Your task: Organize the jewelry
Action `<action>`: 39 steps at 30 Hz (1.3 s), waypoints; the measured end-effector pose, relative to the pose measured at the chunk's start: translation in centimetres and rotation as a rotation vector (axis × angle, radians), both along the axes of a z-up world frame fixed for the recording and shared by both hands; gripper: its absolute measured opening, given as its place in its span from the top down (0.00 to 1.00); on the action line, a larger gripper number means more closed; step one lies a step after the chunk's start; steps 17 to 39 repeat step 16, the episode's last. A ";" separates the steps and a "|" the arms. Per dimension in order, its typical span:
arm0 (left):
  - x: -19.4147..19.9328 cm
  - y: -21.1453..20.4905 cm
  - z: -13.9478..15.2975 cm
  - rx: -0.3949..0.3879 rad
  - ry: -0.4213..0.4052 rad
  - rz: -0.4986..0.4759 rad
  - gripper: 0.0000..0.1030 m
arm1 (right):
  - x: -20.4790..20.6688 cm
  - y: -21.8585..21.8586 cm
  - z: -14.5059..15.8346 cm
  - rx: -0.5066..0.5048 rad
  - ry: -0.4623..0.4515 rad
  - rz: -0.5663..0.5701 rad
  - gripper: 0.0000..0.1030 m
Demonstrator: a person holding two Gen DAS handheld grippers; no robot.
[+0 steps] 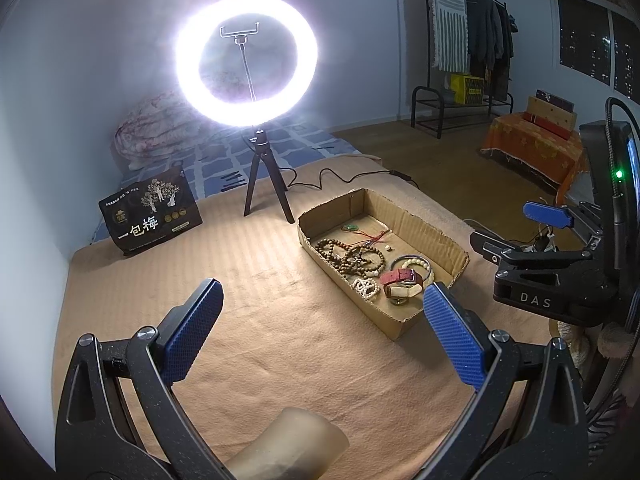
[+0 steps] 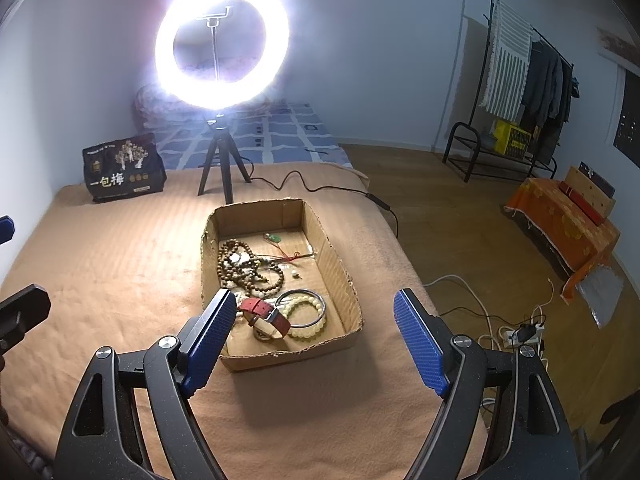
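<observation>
Behind the cardboard box (image 2: 276,280), at 12 o'clock, one ring light (image 2: 222,42); one snack bag (image 2: 122,170) at 10. Both grippers, left gripper (image 1: 322,320) and right gripper (image 2: 316,332), spread wide, holding nothing.

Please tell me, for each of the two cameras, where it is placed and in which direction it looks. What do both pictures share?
Left wrist: sits on the left claw, open, facing across the tan blanket to the ring light; the cardboard box lies right of centre, with the right claw at the right edge.
Right wrist: sits on the right claw, open, aimed at the cardboard box and its red-strap watch; part of the left claw shows at the left edge.
Shared: box, jewelry, ring light, blanket.
</observation>
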State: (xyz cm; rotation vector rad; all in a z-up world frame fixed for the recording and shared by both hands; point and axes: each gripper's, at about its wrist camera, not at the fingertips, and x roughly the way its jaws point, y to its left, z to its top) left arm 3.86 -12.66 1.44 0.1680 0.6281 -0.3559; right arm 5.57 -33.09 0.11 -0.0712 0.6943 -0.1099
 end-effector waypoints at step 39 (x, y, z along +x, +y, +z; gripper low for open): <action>0.2 0.7 0.1 0.027 -0.024 0.012 0.01 | -0.2 0.0 -0.1 -0.002 0.003 0.004 0.21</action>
